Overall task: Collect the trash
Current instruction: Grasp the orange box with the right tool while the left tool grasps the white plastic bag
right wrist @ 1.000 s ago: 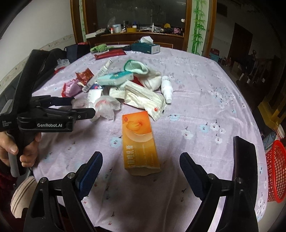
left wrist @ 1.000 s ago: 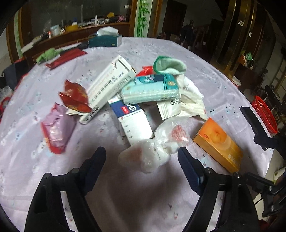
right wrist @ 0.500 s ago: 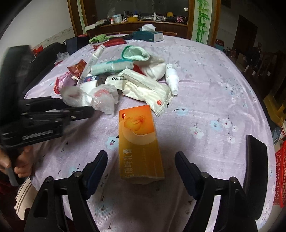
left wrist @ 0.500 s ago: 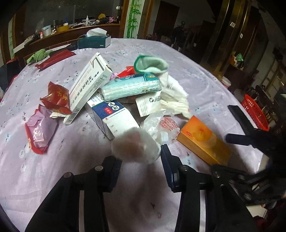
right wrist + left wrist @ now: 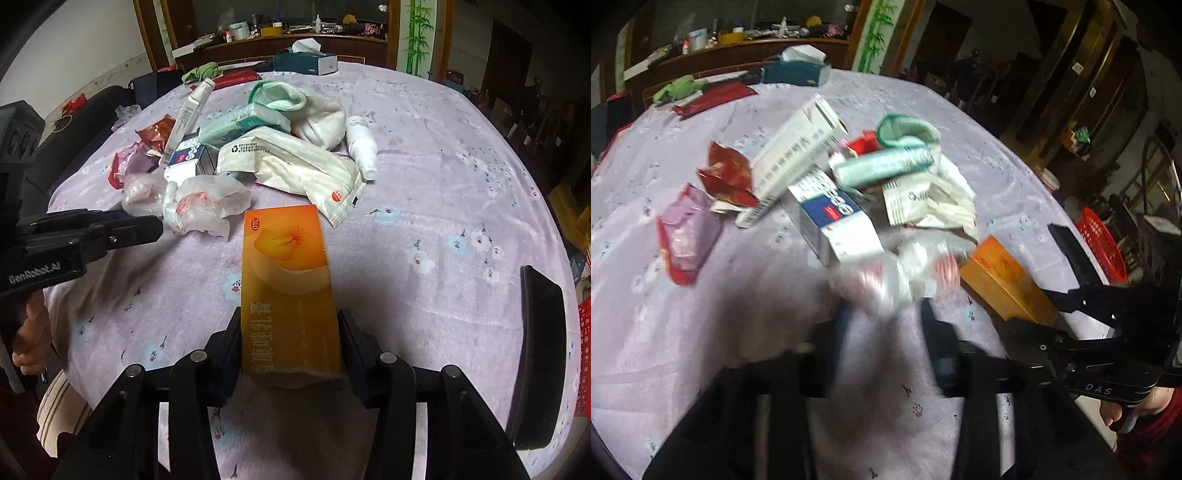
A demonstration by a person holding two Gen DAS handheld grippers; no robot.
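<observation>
My right gripper (image 5: pixel 290 345), just closing, clamps the orange box (image 5: pixel 286 273); left gripper (image 5: pixel 882 314) blurred, seemingly pinching the plastic bag (image 5: pixel 886 273).

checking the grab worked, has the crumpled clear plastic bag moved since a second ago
Yes. In the right wrist view the clear plastic bag now lies closer to the orange box, which stays on the tablecloth.
</observation>
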